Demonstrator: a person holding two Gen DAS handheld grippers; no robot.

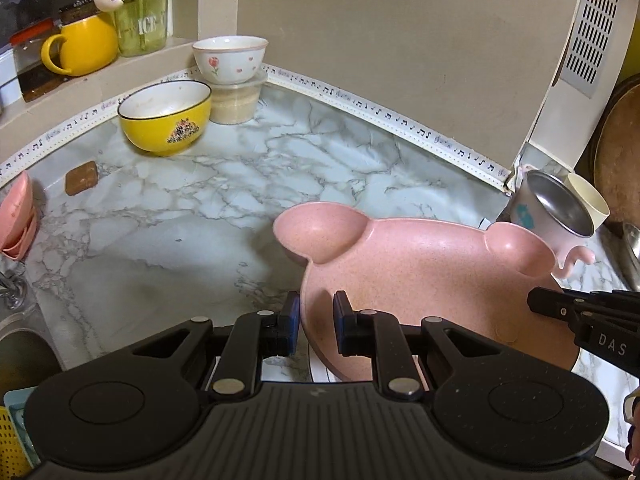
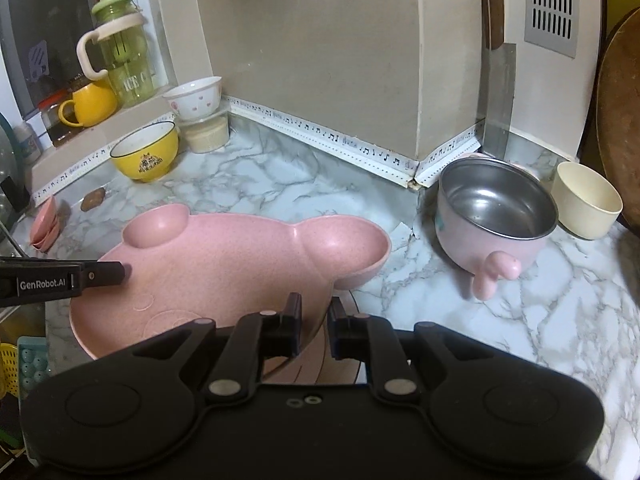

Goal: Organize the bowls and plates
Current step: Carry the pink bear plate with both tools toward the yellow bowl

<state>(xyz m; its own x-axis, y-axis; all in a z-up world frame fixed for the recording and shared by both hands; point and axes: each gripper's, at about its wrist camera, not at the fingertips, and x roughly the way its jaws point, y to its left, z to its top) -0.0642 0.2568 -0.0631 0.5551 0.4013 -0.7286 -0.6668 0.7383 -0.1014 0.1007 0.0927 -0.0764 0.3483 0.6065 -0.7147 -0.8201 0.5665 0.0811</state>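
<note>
A pink bear-shaped plate (image 1: 432, 280) with two ear wells is held over the marble counter; it also shows in the right wrist view (image 2: 224, 264). My left gripper (image 1: 316, 314) is shut on the plate's left rim. My right gripper (image 2: 314, 322) is shut on its right rim, and its fingers (image 1: 560, 308) show at the right of the left wrist view. A yellow bowl (image 1: 166, 118) sits at the back left. A white floral bowl (image 1: 230, 58) is stacked on a clear tub (image 1: 236, 102). A pink steel-lined handled bowl (image 2: 494, 216) stands at the right.
A cream cup (image 2: 586, 200) stands beside the steel-lined bowl. Small pink dishes (image 1: 16, 216) lean at the left edge. A yellow mug (image 1: 82, 46) and a green bottle (image 1: 140, 8) stand on the window ledge. A sink (image 1: 20, 344) lies lower left. A round wooden board (image 2: 618, 120) leans at the right.
</note>
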